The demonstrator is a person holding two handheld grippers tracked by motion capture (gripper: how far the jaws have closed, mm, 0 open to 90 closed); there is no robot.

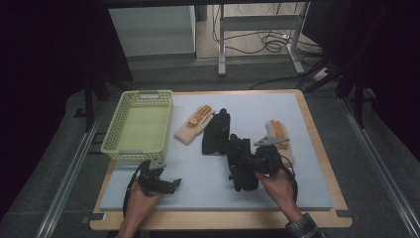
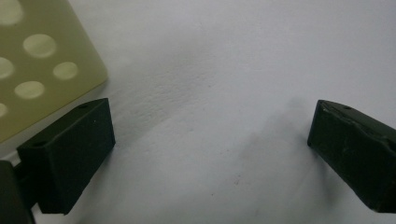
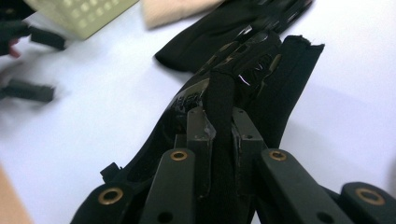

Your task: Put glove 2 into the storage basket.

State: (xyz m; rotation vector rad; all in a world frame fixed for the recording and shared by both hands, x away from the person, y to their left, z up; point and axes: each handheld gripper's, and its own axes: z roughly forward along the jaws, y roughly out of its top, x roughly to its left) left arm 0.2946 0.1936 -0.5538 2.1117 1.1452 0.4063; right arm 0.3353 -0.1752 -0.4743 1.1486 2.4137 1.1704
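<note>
On pale mat, black glove pinched in right hand-held gripper.

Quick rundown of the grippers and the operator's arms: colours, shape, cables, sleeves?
Both grippers, left and right, are black, each topped by a grey three-cornered plate and trailing a black cable. Jaws are blocky black pads; the right gripper's linkage arms carry brass-ringed pivots. A plaid cuff shows at the right wrist.

Two black gloves, two cream gloves, one basket.
</note>
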